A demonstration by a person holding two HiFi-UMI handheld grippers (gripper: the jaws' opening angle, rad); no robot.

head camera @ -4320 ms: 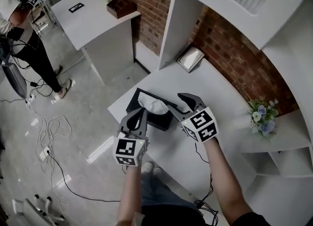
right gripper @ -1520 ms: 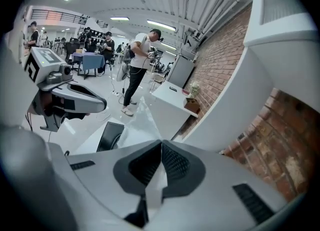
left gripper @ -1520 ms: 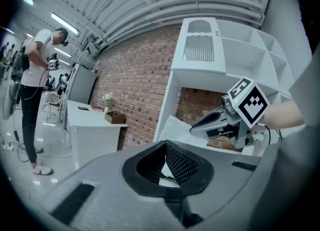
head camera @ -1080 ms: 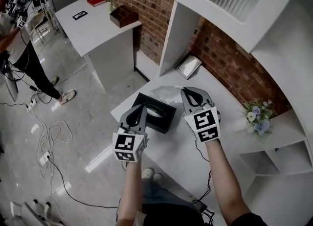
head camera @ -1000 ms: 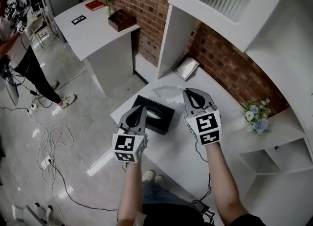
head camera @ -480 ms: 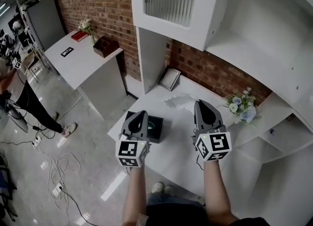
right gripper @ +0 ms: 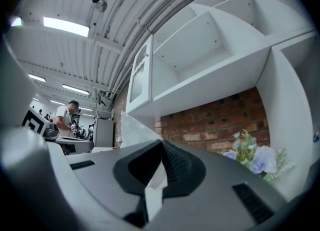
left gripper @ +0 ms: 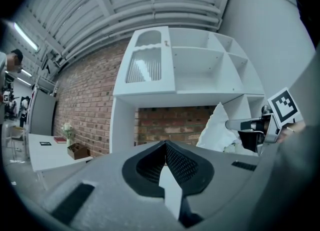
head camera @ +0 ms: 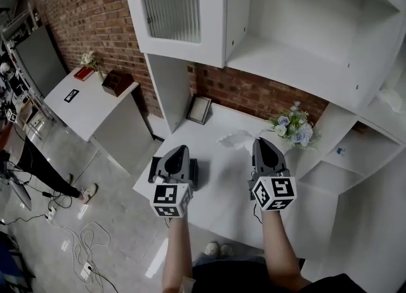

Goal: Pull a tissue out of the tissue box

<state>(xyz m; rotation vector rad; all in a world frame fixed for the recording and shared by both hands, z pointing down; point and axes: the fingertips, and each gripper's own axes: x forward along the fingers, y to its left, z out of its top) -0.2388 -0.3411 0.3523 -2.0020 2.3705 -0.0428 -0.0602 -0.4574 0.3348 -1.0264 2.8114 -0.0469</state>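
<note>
In the head view the black tissue box (head camera: pixel 193 172) lies on the white counter (head camera: pixel 222 184), mostly hidden under my left gripper (head camera: pixel 180 149). That gripper hovers above the box with its tips meeting and nothing in them. My right gripper (head camera: pixel 262 141) is shut on a white tissue (head camera: pixel 235 139), which trails to the left of its tip, clear of the box. The right gripper view shows the tissue (right gripper: pixel 131 131) pinched between the pads and sticking up past the right gripper (right gripper: pixel 161 142). From the left gripper (left gripper: pixel 165 143) the tissue (left gripper: pixel 217 130) is seen hanging at the right.
A small bunch of flowers (head camera: pixel 290 127) and a leaning picture frame (head camera: pixel 199 109) stand at the back of the counter under white shelves (head camera: pixel 298 51). A side table (head camera: pixel 89 98) stands to the left, with a person (head camera: pixel 32 165) and cables on the floor beyond.
The tissue has come out of the box in my right gripper. Both grippers have risen and drawn back from the box, and the head view has tilted up toward the shelves.
</note>
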